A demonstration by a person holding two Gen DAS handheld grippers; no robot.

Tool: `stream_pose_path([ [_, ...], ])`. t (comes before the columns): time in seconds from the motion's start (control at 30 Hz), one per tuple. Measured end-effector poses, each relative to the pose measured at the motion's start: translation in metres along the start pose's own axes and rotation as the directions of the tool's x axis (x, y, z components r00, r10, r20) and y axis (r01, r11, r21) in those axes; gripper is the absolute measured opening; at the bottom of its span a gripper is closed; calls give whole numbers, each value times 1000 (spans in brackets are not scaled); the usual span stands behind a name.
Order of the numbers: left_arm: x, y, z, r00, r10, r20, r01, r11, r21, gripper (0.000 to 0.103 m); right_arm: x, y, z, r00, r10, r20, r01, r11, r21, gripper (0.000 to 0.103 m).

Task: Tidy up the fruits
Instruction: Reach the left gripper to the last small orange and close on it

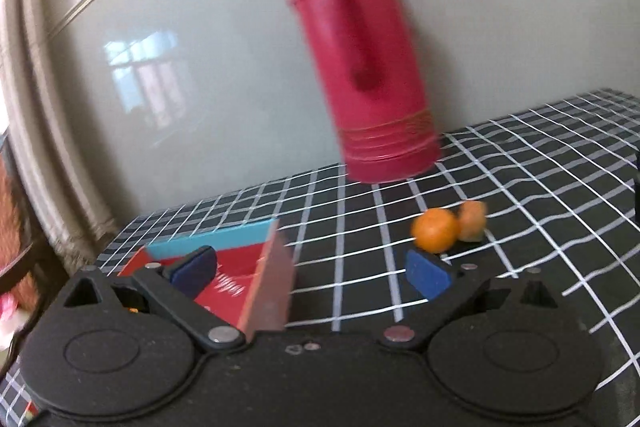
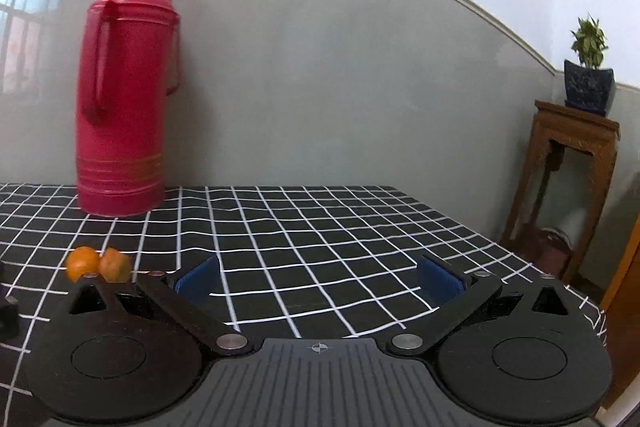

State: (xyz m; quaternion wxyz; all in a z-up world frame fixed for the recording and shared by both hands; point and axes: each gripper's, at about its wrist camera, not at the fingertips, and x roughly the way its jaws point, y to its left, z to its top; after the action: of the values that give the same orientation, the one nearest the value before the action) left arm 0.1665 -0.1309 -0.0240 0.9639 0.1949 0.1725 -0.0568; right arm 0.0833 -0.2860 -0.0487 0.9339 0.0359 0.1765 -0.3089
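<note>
From my left claw (image 1: 312, 273), jaws apart and empty, the two oranges (image 1: 448, 230) lie touching on the tabletop (image 1: 520, 187) just ahead-right beside the red box (image 1: 240, 279), nearer it than my open, empty right claw (image 2: 320, 281).

My left gripper (image 1: 312, 273) is matte black with blue pads (image 1: 427, 274) and silver rivets. My right gripper (image 2: 320, 281) matches, plus a ribbed grey plate bearing a crosshair mark.
</note>
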Motion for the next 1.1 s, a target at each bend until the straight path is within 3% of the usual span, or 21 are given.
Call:
stream_pose_path([
  [0.2, 12, -22, -2, 998, -69, 7, 69, 994, 88, 85, 6, -13, 7, 1000, 7, -19, -6, 999, 45, 103],
  [0.4, 28, -28, 3, 992, -125, 0, 125, 987, 104, 79, 8, -10, 14, 999, 34, -23, -33, 997, 63, 103],
  [0.5, 39, -31, 5, 985, -167, -42, 170, 981, 89, 71, 7, -5, 15, 999, 48, -19, -46, 997, 58, 103],
  [0.8, 71, -44, 11, 970, -222, -101, 227, 973, 47, 70, 5, 3, 17, 998, 68, -8, -67, 997, 37, 103],
  [1.1, 92, -46, 14, 949, -277, -149, 275, 961, -31, 61, 7, 3, 16, 997, 72, -9, -72, 997, 23, 103],
])
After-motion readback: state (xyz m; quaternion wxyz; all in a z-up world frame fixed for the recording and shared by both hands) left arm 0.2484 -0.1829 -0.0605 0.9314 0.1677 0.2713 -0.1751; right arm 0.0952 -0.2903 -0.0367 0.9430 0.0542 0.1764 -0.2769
